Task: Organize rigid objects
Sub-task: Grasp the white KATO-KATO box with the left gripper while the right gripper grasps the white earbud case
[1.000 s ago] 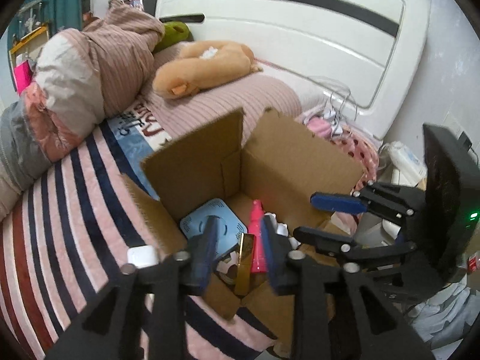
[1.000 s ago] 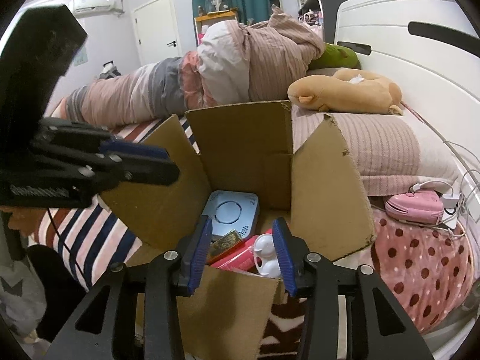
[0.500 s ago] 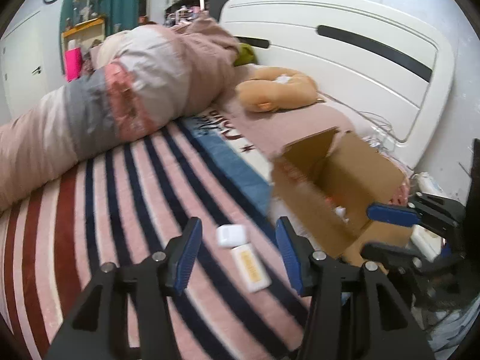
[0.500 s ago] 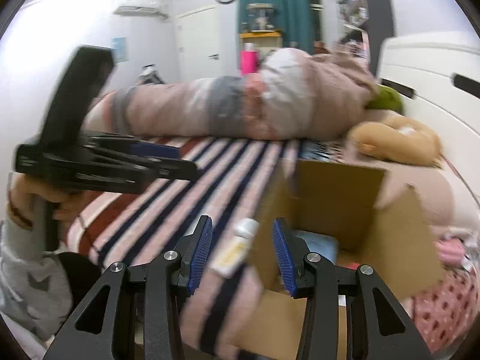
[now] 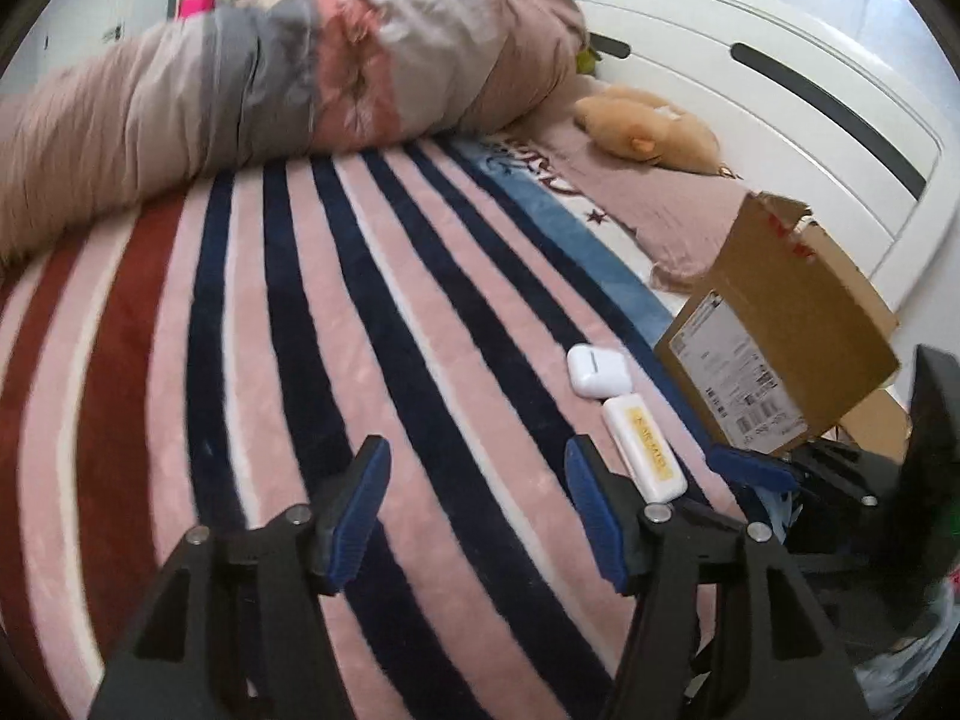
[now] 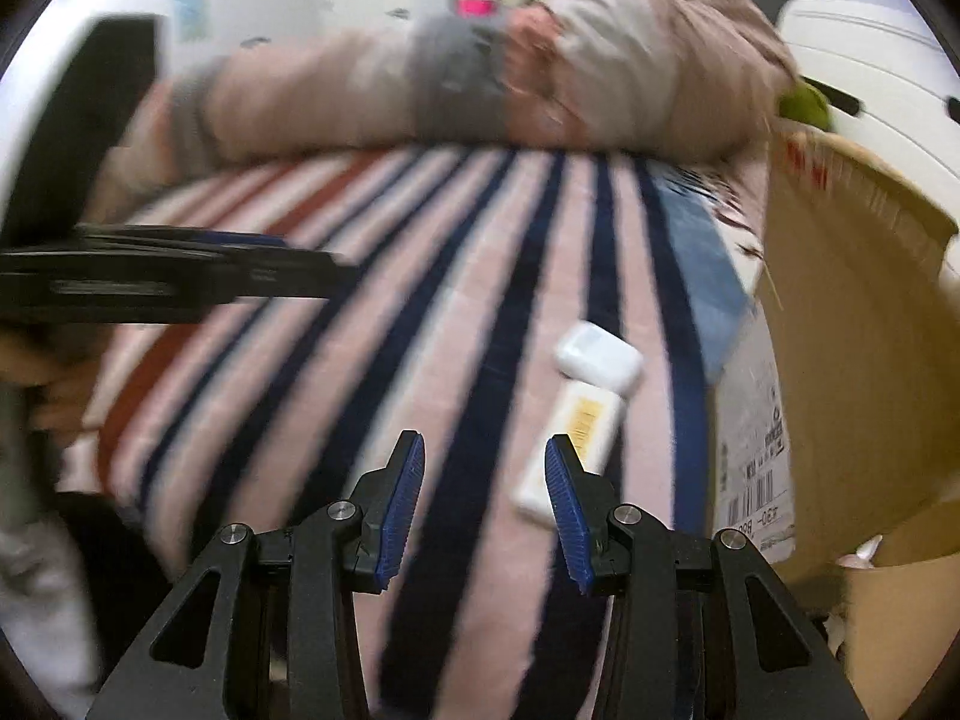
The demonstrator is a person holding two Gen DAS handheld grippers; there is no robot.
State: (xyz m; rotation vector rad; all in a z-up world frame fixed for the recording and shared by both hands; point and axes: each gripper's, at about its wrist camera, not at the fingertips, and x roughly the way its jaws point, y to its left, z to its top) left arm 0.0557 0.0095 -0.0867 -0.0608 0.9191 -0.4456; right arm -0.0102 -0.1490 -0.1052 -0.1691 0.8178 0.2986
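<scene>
A bed (image 5: 300, 360) covered by a pink, navy and red striped blanket is being viewed, with a rolled duvet (image 5: 270, 72) lying along its far side and a white headboard (image 5: 780, 78) at the right. A cardboard box (image 5: 780, 336) is sitting at the bed's right edge. Just left of it, a white earbud case (image 5: 598, 371) and a white bar with a yellow label (image 5: 643, 447) are lying on the blanket, touching end to end. The left gripper (image 5: 477, 510) and the right gripper (image 6: 483, 507) are being held above the blanket, the fingers of each spread apart and gripping nothing.
</scene>
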